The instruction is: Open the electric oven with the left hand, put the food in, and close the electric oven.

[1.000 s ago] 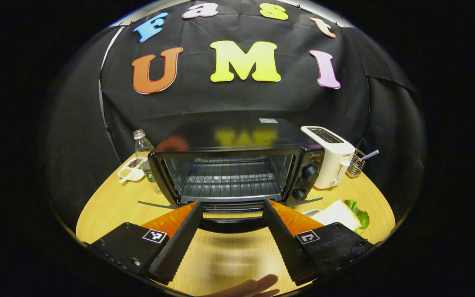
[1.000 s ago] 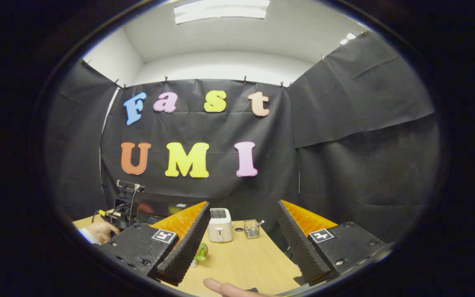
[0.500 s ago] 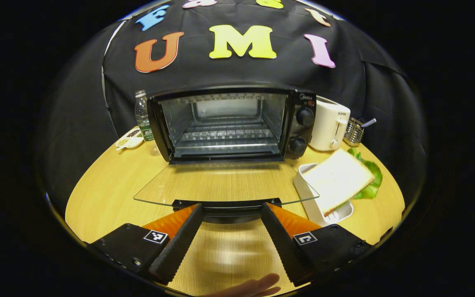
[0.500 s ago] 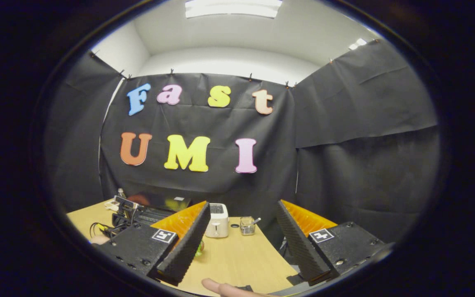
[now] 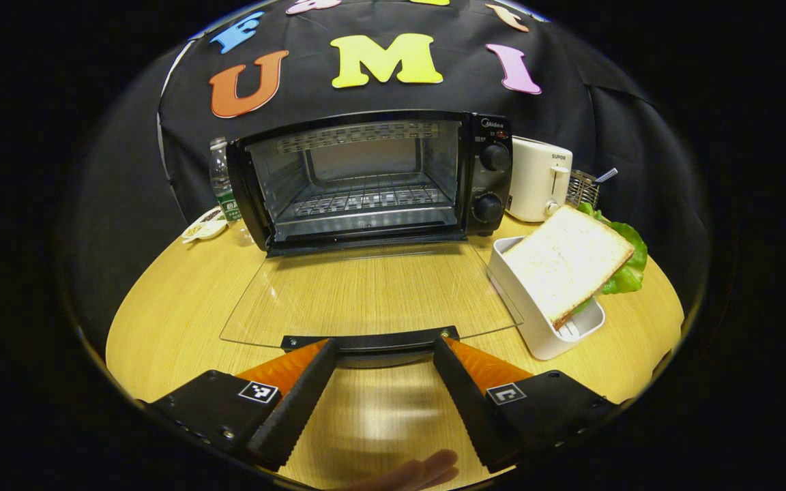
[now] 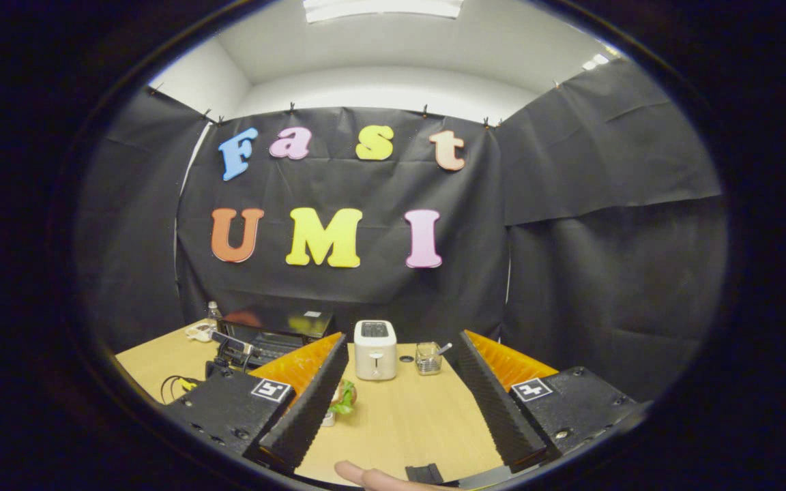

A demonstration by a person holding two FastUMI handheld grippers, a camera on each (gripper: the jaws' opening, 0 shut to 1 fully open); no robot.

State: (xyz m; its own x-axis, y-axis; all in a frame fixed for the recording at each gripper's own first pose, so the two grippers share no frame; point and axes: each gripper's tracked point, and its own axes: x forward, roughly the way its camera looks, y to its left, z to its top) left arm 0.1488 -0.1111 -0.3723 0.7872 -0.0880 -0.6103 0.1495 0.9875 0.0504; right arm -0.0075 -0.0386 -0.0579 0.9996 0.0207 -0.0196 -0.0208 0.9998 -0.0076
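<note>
The black electric oven (image 5: 366, 177) stands open at the back of the round wooden table (image 5: 168, 300), its wire rack bare. Its glass door (image 5: 366, 286) lies flat toward me. My left gripper (image 5: 383, 341) is open, its fingertips right at the door's dark handle (image 5: 379, 356), which spans wider than the gap between them. A sandwich of white bread and lettuce (image 5: 563, 262) leans in a white tray (image 5: 536, 327) to the right of the door. My right gripper (image 6: 403, 335) hovers open and holds nothing; the oven (image 6: 277, 327) and the sandwich (image 6: 345, 399) lie to its left.
A white toaster (image 5: 536, 187) and a wire holder (image 5: 583, 191) stand right of the oven. A water bottle (image 5: 222, 181) and a small dish (image 5: 203, 226) are on its left. The toaster (image 6: 374, 349) sits straight ahead in the right gripper view.
The oven door has swung down from half open to lying flat, with my left gripper following the handle downward. The right gripper has turned slightly, bringing more of the table into sight.
</note>
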